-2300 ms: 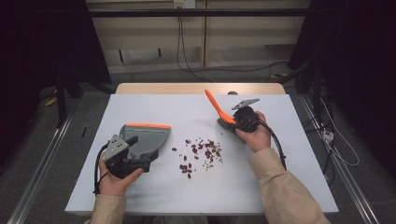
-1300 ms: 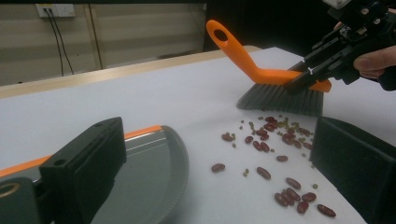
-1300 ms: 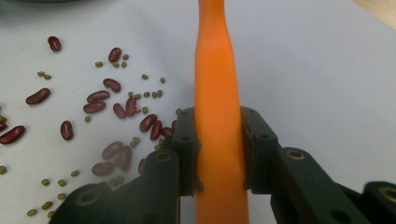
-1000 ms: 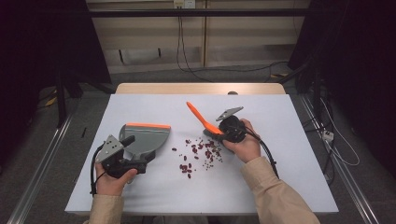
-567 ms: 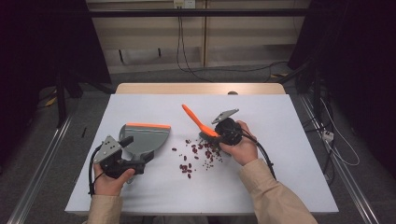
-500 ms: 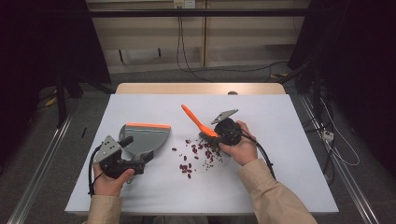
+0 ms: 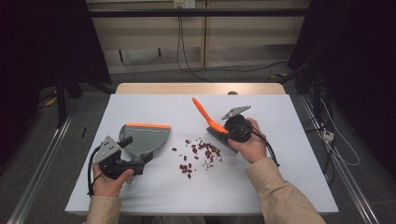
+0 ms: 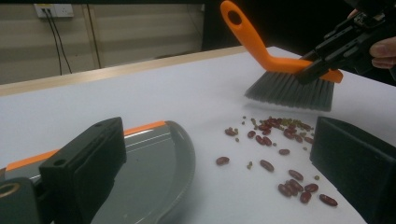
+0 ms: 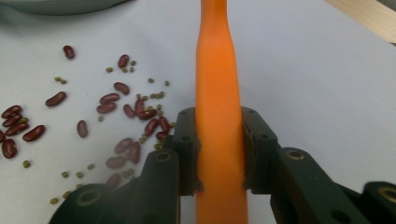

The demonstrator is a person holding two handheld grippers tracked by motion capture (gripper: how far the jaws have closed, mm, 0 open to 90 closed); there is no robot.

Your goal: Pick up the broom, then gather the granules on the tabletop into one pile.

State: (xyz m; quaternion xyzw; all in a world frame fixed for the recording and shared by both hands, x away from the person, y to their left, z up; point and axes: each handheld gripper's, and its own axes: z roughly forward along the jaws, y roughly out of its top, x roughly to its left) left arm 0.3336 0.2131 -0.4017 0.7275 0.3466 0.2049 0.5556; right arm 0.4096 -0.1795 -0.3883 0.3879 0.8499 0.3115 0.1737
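Dark red beans [image 7: 196, 154] and small green ones lie scattered at the table's middle. My right gripper [image 7: 229, 133] is shut on the orange handle [image 9: 218, 93] of a small brush. Its grey bristles [image 8: 289, 91] sit at the right edge of the beans [image 8: 285, 140], at or just above the table. A grey dustpan [image 7: 144, 137] with an orange lip lies left of the beans. My left gripper [image 7: 136, 150] is at its near side, jaws wide apart. One jaw stands at the dustpan [image 8: 149, 172] and the other beside the beans.
The white table top [image 7: 280, 182] has bare room to the right and near side. A wooden strip [image 7: 201, 88] runs along its far edge. Cables trail from both grippers and across the floor behind the table.
My right gripper carried the brush left and down from the table's right side to the beans, then eased slightly back. My left hand drew a little toward the near edge. The dustpan stayed put.
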